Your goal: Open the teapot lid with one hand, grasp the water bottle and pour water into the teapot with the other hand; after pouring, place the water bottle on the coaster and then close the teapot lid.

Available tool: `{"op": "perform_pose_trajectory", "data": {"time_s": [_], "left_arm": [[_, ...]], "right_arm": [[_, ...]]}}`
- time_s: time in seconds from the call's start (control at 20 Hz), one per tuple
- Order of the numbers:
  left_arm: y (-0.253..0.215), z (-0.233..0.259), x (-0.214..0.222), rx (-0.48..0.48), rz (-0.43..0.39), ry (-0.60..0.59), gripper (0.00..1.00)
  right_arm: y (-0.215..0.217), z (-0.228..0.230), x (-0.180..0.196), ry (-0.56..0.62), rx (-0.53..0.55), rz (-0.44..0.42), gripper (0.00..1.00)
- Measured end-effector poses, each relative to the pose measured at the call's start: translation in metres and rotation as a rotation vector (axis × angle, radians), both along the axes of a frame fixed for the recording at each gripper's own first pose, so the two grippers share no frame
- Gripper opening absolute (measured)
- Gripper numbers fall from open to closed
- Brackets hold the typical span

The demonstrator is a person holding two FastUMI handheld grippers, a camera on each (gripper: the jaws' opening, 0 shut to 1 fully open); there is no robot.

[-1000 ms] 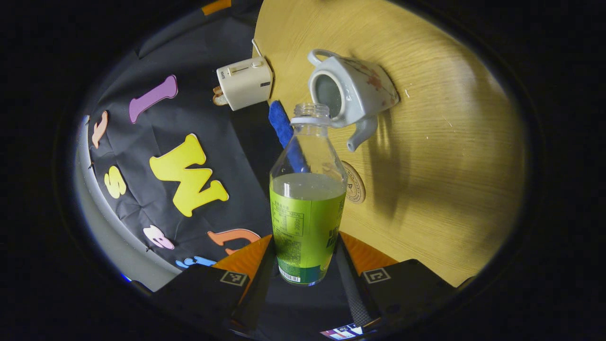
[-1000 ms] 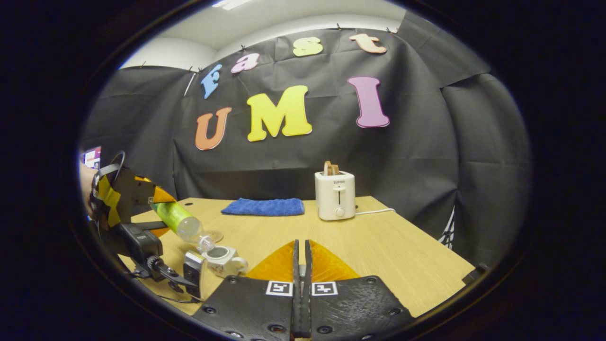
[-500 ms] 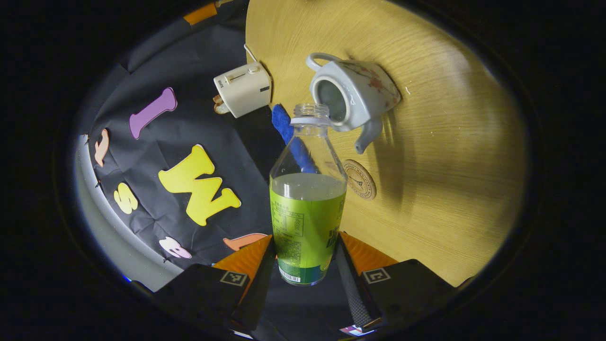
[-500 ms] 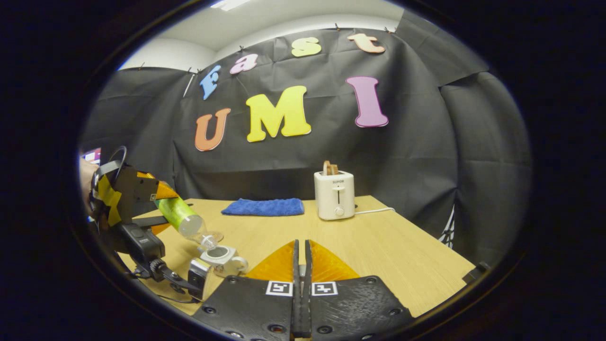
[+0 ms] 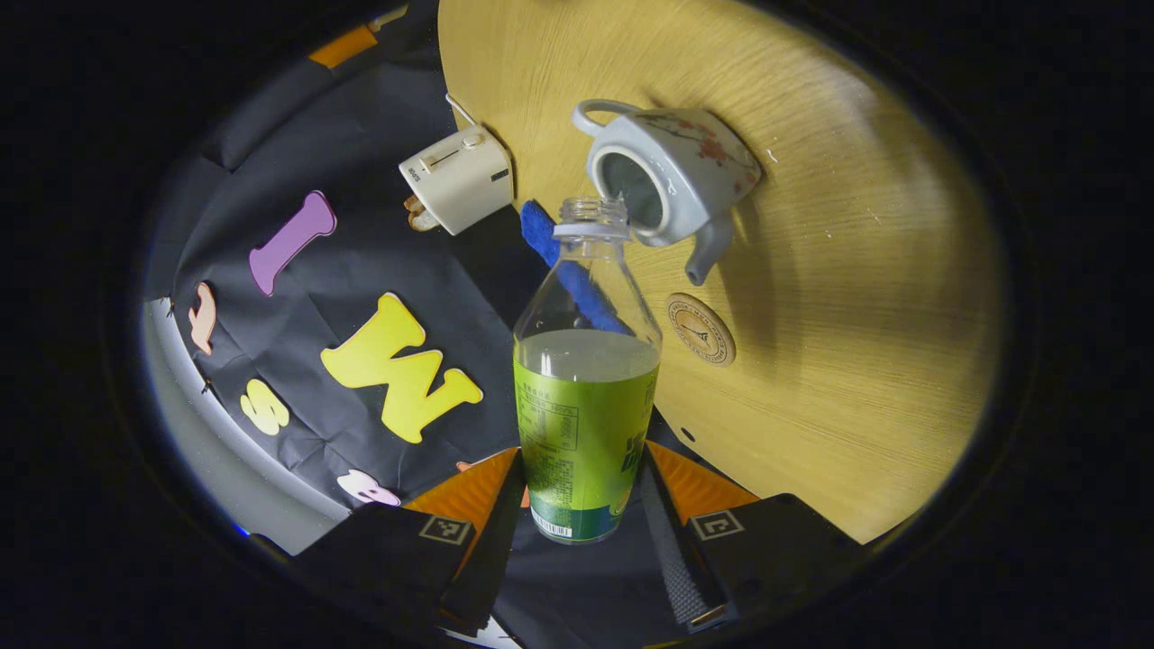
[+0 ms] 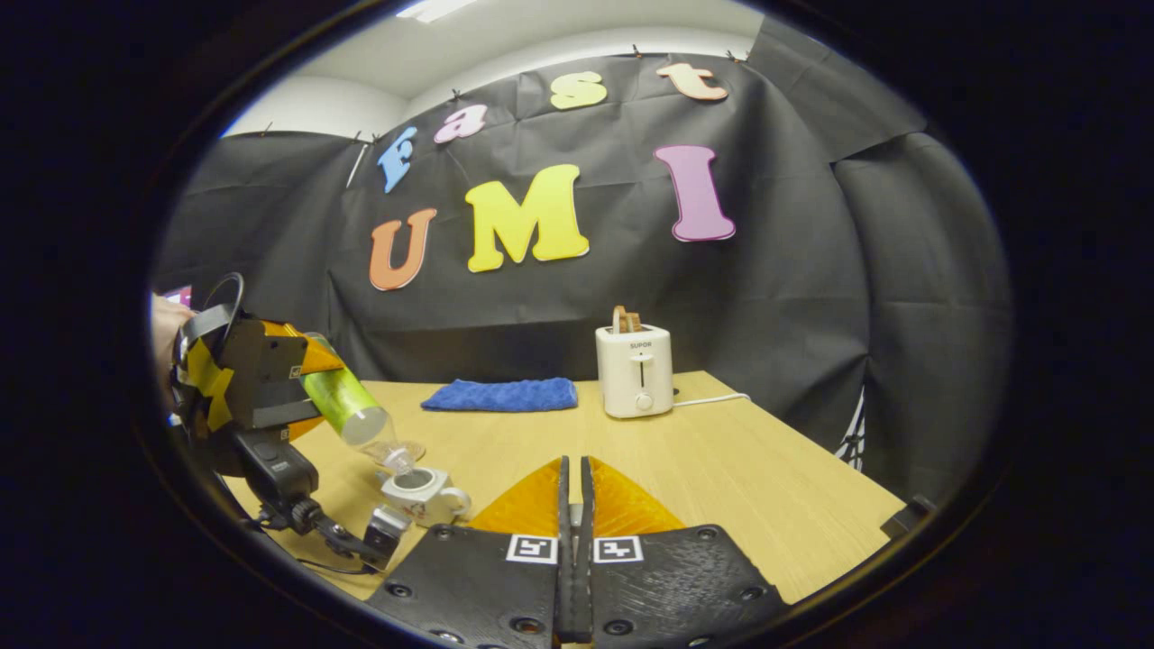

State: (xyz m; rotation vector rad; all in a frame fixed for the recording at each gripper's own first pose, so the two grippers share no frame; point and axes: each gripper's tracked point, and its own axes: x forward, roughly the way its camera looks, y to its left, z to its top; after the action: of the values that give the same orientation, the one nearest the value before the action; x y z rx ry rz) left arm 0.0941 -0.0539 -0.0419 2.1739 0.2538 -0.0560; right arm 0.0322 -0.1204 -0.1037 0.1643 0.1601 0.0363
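In the left gripper view, my left gripper (image 5: 581,482) is shut on a clear water bottle (image 5: 584,397) with a green label, about half full and uncapped. The bottle's mouth sits just beside the open top of the white teapot (image 5: 672,171), which has no lid on. A round wooden coaster (image 5: 700,316) lies by the spout. The right gripper view shows the bottle (image 6: 347,406) tipped mouth-down over the teapot (image 6: 419,491). My right gripper (image 6: 574,464) is shut above the table; I see nothing between its fingers.
A white toaster (image 6: 636,371) with toast stands at the back of the wooden table (image 6: 721,451), its cord trailing right. A folded blue cloth (image 6: 501,395) lies left of it. The toaster (image 5: 458,178) and cloth (image 5: 563,261) also appear behind the bottle.
The left gripper has lifted and tipped the bottle more steeply over the teapot. The right gripper has hardly moved.
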Motion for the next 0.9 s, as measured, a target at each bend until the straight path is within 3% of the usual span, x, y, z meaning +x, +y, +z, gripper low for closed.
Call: {"op": "perform_pose_trajectory", "data": {"time_s": [0.5, 0.9], "left_arm": [[-0.0044, 0.0044, -0.004, 0.045, -0.003, -0.006, 0.73], [-0.0049, 0.0092, 0.0027, 0.002, -0.021, -0.026, 0.73]], "right_arm": [[0.0003, 0.0012, -0.0032, -0.006, 0.004, 0.002, 0.02], [0.0016, 0.0015, -0.0033, -0.005, -0.001, -0.001, 0.0]]}}
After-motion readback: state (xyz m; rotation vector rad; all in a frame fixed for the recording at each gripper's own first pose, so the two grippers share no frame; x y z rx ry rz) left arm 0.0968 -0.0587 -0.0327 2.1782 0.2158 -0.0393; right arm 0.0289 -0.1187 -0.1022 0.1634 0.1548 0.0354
